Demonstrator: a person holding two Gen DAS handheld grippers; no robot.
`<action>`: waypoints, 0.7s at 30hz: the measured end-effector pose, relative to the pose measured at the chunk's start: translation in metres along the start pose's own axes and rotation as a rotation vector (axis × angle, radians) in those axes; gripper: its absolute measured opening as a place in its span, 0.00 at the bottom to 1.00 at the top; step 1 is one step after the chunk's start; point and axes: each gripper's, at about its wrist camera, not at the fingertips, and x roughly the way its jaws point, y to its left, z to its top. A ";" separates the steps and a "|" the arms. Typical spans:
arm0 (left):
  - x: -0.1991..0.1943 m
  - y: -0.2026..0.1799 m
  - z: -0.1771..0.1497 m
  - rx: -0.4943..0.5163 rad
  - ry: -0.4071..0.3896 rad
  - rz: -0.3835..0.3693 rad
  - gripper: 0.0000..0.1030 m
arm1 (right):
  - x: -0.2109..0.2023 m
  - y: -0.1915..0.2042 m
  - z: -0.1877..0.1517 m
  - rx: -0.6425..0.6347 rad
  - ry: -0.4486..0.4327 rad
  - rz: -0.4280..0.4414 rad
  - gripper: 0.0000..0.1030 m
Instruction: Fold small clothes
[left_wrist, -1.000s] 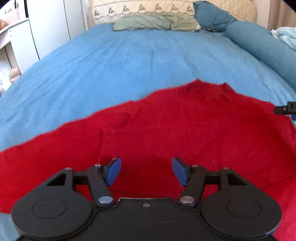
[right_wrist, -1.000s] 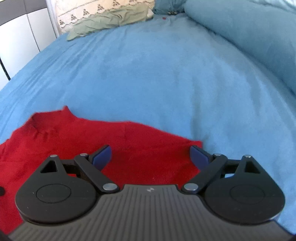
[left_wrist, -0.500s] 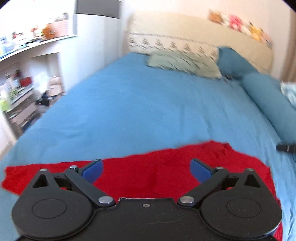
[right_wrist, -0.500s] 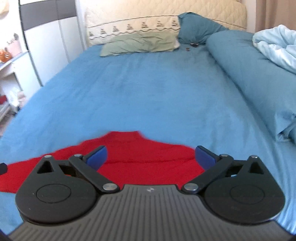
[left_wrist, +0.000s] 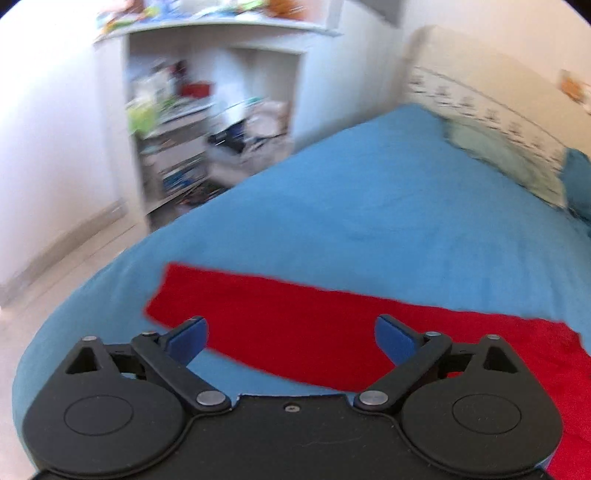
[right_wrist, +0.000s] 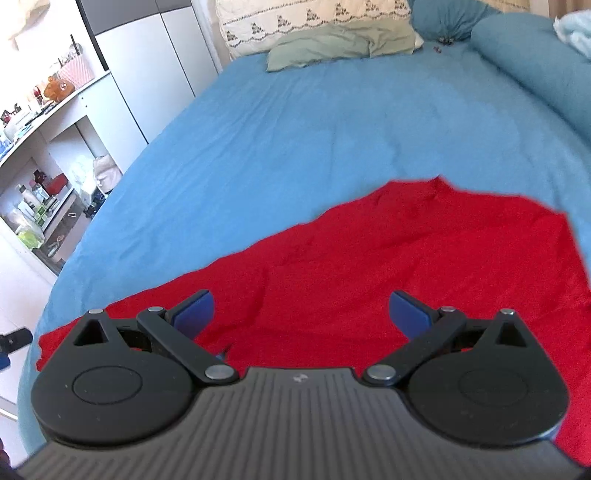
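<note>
A red knit garment (left_wrist: 332, 328) lies flat on the blue bedspread (left_wrist: 388, 221), one long sleeve stretched to the left. In the right wrist view its body (right_wrist: 424, 266) spreads wide, neck at the far edge. My left gripper (left_wrist: 291, 338) is open and empty, raised above the sleeve near its end. My right gripper (right_wrist: 301, 312) is open and empty, raised above the garment's body. The left gripper's tip (right_wrist: 14, 339) shows at the far left of the right wrist view.
A white shelf unit (left_wrist: 192, 122) full of clutter stands left of the bed, beyond the bed's edge. A green pillow (right_wrist: 325, 48) and cream headboard lie at the far end. A blue bolster (right_wrist: 535, 62) runs along the right side.
Both grippers rose and swung left. The left view turned from the garment's body to its left sleeve and the shelves. The left jaws opened wider.
</note>
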 end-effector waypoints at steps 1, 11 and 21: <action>0.011 0.015 -0.002 -0.033 0.013 0.011 0.88 | 0.010 0.007 -0.001 -0.004 0.010 -0.004 1.00; 0.083 0.088 -0.013 -0.251 0.093 0.064 0.49 | 0.049 0.053 -0.034 -0.072 0.059 -0.050 1.00; 0.101 0.082 -0.005 -0.214 0.068 0.127 0.08 | 0.059 0.053 -0.039 -0.065 0.048 -0.061 1.00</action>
